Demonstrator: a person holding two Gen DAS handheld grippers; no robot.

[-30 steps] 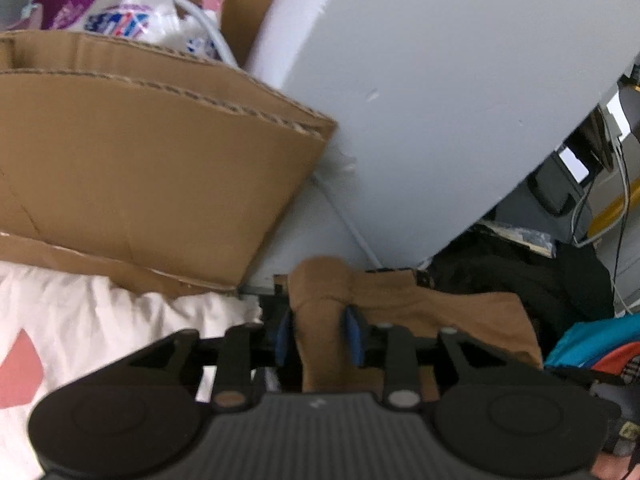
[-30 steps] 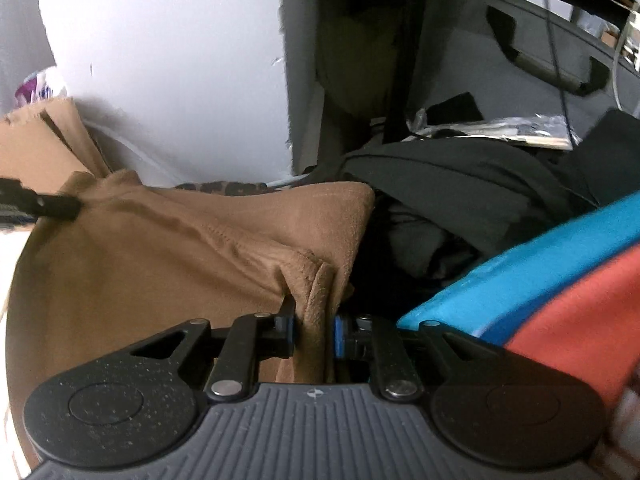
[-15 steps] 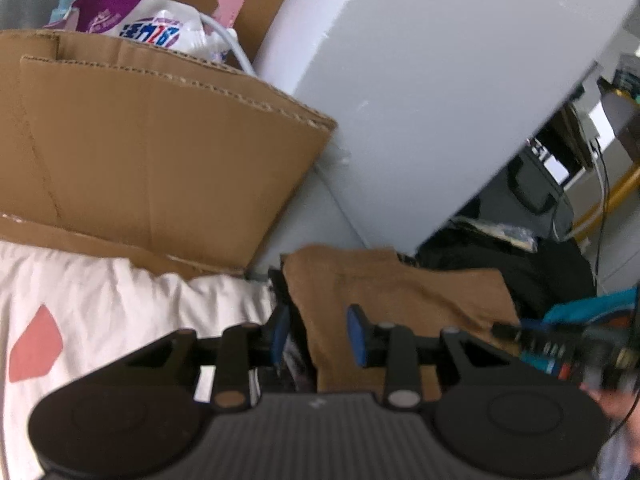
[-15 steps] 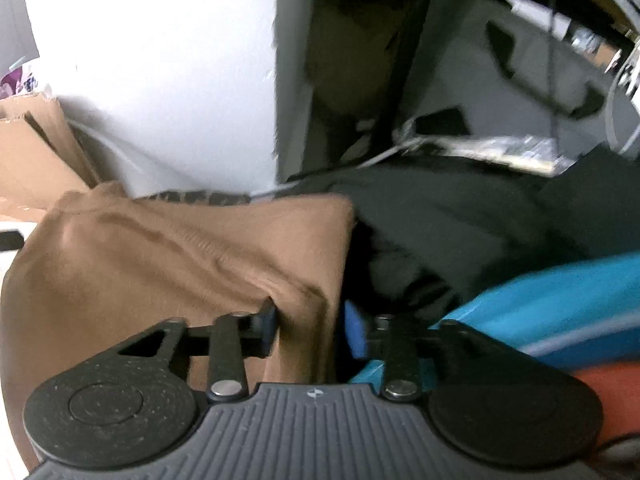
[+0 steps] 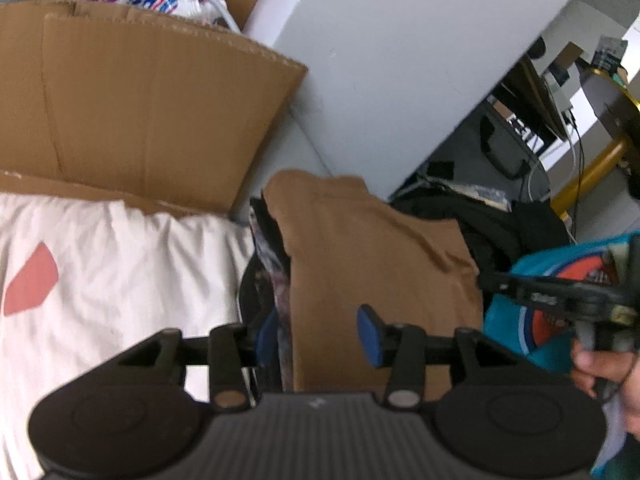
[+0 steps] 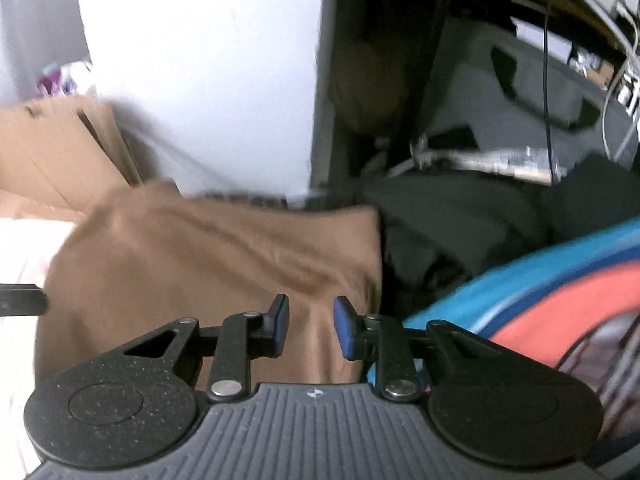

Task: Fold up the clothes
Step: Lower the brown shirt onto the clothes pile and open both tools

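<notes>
Brown and folded, the garment [image 5: 372, 264] lies beside the cardboard box [image 5: 152, 120], on a pile against the white panel [image 5: 400, 60], released within the last second by both grippers. That suggests this fold is finished and placed. The left gripper [image 5: 320, 340], which had pinched its near edge, hangs just above it, angled downward, its jaws opening with nothing pressed between them. The right gripper [image 6: 308, 326], over the garment's edge farthest from the box, is tilted downward too; its jaws are closing on no cloth beside the blue-and-orange garment [image 6: 540, 280].
</notes>
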